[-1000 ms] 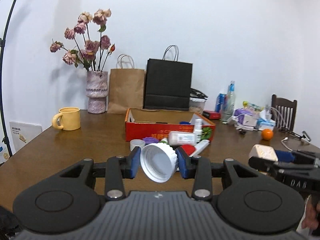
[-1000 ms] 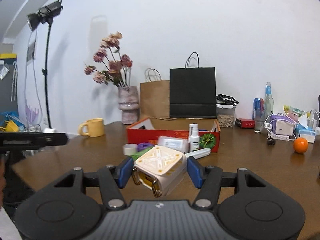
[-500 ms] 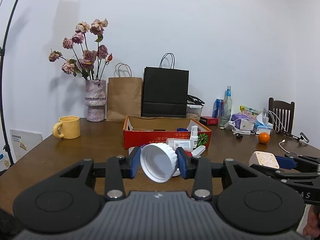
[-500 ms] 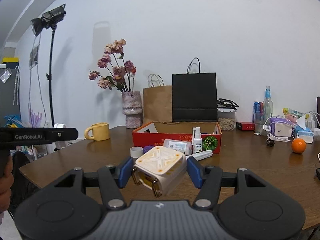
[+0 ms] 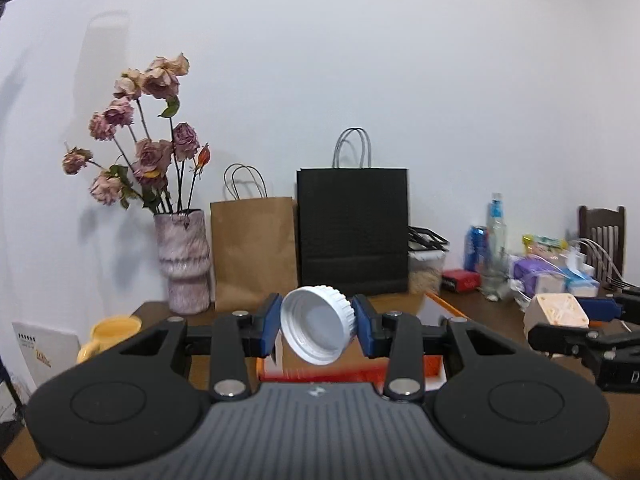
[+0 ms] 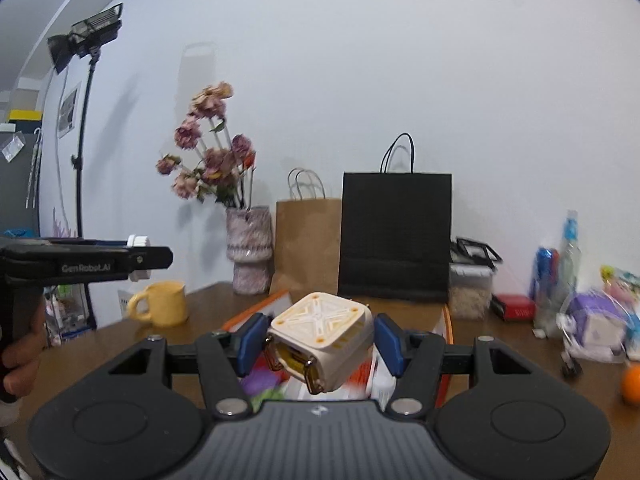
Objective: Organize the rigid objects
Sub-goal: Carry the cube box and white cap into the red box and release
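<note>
My left gripper (image 5: 316,330) is shut on a white ribbed screw cap (image 5: 318,330), its hollow side facing me, held above the red cardboard box (image 5: 434,364). My right gripper (image 6: 318,346) is shut on a cream cube-shaped device (image 6: 320,344) with a cross pattern on top and amber clips in front, held over the same box (image 6: 446,332). The right gripper and its cube (image 5: 558,316) show at the right of the left wrist view. The left gripper (image 6: 136,258) shows side-on at the left of the right wrist view.
On the brown table (image 6: 512,360) stand a yellow mug (image 6: 162,304), a vase of dried roses (image 6: 248,256), a brown paper bag (image 6: 308,244) and a black paper bag (image 6: 396,236). Bottles, a can, a red pack, cables and an orange (image 6: 632,386) crowd the right. A light stand (image 6: 84,120) stands left.
Both grippers have risen and moved forward over the red box, each keeping its object. The loose items in front of the box have dropped out of sight.
</note>
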